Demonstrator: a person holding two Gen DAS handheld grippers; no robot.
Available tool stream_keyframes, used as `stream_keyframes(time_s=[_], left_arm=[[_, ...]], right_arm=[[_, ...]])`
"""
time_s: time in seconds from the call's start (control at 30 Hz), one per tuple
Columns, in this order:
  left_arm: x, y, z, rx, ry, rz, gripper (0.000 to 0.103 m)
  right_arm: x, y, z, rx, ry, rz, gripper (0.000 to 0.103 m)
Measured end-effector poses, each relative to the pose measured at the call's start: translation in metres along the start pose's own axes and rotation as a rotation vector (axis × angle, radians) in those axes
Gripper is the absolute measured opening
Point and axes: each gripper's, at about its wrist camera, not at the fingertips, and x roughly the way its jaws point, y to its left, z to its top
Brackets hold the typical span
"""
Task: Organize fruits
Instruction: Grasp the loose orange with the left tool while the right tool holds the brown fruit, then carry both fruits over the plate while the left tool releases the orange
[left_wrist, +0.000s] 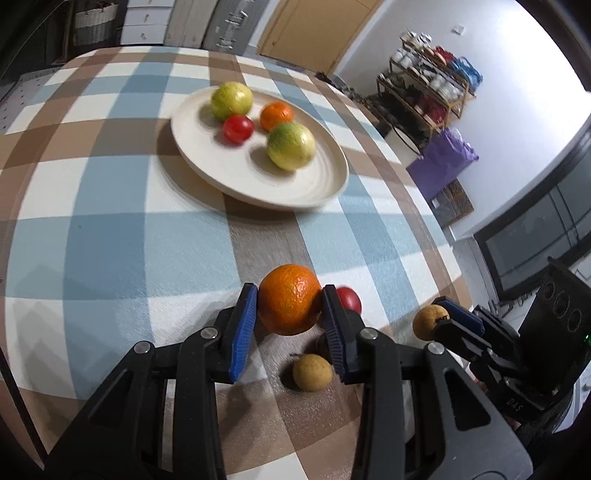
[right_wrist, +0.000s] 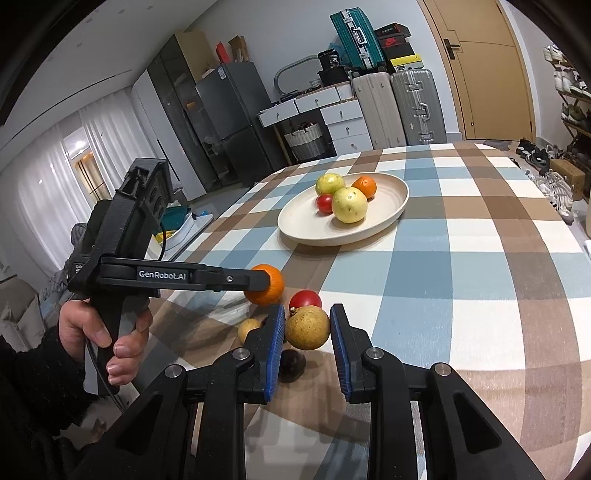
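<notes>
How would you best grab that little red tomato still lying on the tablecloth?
Across its round middle, coming from above: the red tomato is smooth and round, and it is crowded by the orange in the left gripper and the brown fruit in the right gripper.

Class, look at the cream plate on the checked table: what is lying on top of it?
On the plate lie two yellow-green fruits, one orange and one small red fruit. The nearer yellow-green fruit covers part of the red one; nothing else shows there.

A plate (left_wrist: 314, 192) holding 4 fruits sits on the table (left_wrist: 110, 240), behind the orange (left_wrist: 290, 299).
</notes>
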Motion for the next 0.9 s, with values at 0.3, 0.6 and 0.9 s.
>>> stream_keyframes(time_s=[0.3,0.6,0.9], left_arm=[[-0.013,0.005,0.025,-0.001,-0.058,-0.003,0.033],[-0.012,0.004,0.061,0.015,-0.083,-0.01,0.033],[0.003,0.008,0.095,0.015,-0.081,-0.018,0.033]], right_arm=[[0.013,-0.01,0.027,0.015,-0.007,0.023,0.025],[0.032,-0.016,0.064,0.008,-0.014,0.043,0.025],[0.056,-0.027,0.096,0.032,-0.005,0.057,0.025]])
